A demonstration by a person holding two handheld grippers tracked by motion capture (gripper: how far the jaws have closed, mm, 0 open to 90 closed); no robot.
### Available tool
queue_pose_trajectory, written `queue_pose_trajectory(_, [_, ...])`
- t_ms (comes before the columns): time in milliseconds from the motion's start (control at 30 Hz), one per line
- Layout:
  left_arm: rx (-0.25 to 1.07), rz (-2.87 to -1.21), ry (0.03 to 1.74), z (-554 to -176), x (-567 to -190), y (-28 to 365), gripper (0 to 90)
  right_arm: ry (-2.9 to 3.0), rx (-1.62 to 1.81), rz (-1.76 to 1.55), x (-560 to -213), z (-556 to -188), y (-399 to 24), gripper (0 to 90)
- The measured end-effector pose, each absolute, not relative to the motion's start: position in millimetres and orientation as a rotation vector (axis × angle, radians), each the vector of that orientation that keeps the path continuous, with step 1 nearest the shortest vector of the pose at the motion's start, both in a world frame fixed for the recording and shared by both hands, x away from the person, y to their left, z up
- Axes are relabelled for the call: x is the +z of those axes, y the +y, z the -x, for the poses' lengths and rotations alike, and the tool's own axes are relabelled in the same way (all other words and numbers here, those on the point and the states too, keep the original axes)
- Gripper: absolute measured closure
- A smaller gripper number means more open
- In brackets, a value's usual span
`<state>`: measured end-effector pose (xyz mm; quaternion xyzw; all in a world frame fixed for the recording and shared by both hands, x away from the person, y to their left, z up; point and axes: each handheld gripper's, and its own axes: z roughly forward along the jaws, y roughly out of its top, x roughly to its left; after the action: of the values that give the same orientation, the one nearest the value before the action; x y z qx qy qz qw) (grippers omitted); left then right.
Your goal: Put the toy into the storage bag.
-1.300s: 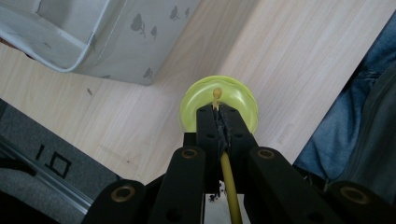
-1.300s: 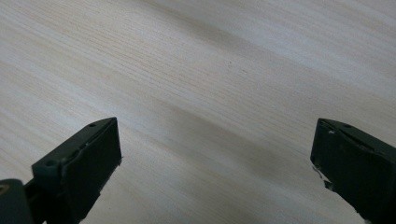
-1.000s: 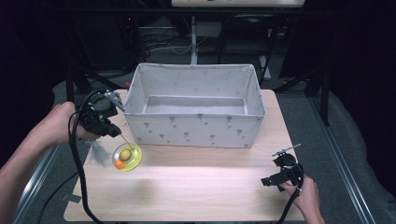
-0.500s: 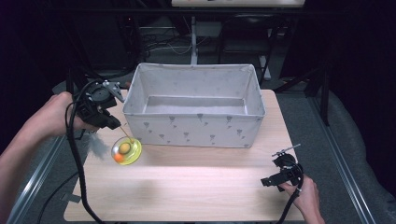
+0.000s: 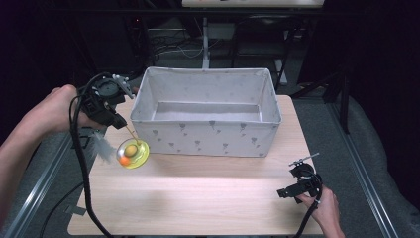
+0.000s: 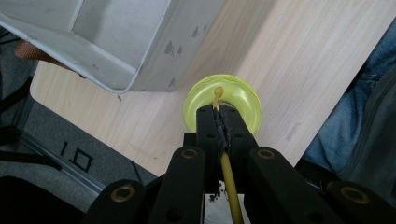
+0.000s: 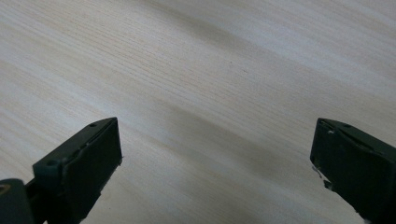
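My left gripper (image 5: 119, 124) is at the table's left, shut on a thin yellow stick (image 6: 227, 172). At the stick's end hangs a clear yellow-green ball (image 5: 132, 152) with a small orange and yellow piece inside and a white feather (image 5: 102, 148) beside it. In the left gripper view the ball (image 6: 238, 100) sits just past the closed jaws, low over the wooden table (image 5: 208, 198). It is close to the front left corner of the grey fabric box (image 5: 208, 134). My right gripper (image 5: 285, 192) stands open near the table's front right with nothing between its jaws (image 7: 215, 154).
The fabric box (image 6: 140, 60) is open-topped and fills the back half of the table. Black cables trail from both grippers off the table's front. A metal rail runs along the floor at the left, and a person's clothed leg is at the table's edge.
My left gripper has risen and drawn the stick and ball up with it, nearer the box's corner. The right gripper has not moved.
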<state>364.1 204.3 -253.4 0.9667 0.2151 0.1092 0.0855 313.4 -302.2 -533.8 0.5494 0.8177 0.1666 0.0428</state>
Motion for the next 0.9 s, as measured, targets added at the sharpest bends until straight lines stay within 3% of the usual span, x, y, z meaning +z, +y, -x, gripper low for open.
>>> queue_pose_trajectory(900, [0.405, -2.898, 0.643, -377, -212, 191, 88.0, 2.503, 0.509, -1.679, -534, -314, -303, 2.0])
